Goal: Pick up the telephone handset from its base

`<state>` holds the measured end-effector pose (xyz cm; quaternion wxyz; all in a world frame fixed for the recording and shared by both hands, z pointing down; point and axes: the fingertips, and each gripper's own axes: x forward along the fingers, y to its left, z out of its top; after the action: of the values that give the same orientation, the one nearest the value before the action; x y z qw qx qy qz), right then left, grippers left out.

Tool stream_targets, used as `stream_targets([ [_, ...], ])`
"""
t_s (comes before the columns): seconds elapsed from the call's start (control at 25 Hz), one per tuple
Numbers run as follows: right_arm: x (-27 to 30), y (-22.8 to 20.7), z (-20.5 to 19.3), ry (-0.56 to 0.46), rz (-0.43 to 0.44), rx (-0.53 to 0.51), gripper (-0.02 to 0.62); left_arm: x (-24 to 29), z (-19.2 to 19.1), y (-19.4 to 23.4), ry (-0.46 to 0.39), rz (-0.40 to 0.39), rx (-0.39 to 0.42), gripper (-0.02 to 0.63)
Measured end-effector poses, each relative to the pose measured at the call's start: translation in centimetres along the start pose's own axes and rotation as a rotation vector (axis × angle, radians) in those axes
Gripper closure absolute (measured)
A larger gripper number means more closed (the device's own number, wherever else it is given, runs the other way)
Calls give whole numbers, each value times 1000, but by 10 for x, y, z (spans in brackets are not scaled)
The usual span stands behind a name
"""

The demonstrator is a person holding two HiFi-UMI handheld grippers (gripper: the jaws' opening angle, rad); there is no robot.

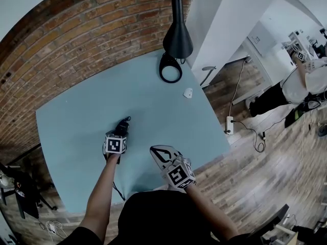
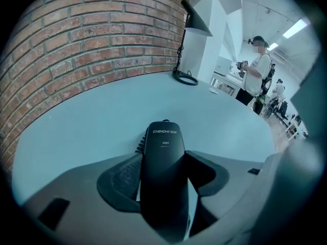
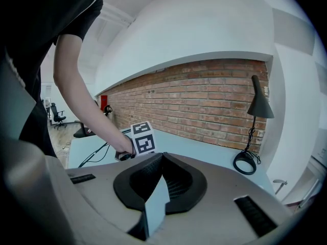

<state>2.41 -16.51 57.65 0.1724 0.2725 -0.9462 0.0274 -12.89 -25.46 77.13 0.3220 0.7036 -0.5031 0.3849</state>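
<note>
Light-blue table fills most of the head view, with the brick wall along its far edge. A black lamp stands at the far corner, its ring base flat on the tabletop. A person stands well beyond the table's right side, out on the wooden floor. Your left gripper is over the near-middle of the table, jaws clamped on the telephone handset from both sides. The handset is black and sticks out forward past the fingertips, printed end pointing toward the wall. It sits low over the table, and I can't tell if it's touching the surface or clear of it. The coiled cord shows just at the handset's left edge. A thin black cable runs over the table from under your left arm toward the near edge. Your right gripper is just right of the left one, near the table's front edge, jaws closed tip to tip with nothing between them and pointed toward the left gripper's marker cube. A small white object lies near the right edge, close to the lamp base.
</note>
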Motion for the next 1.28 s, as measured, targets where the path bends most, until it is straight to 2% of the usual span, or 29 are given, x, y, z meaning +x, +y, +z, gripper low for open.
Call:
stream_targets([
  [0.8,4,1,7,-9,9,-13,580,-12,3,0,-14,-9,-6,327],
  [1.28,7,2,11,-19,18,-23,580,-28,13,1,-70,1,-12,327],
])
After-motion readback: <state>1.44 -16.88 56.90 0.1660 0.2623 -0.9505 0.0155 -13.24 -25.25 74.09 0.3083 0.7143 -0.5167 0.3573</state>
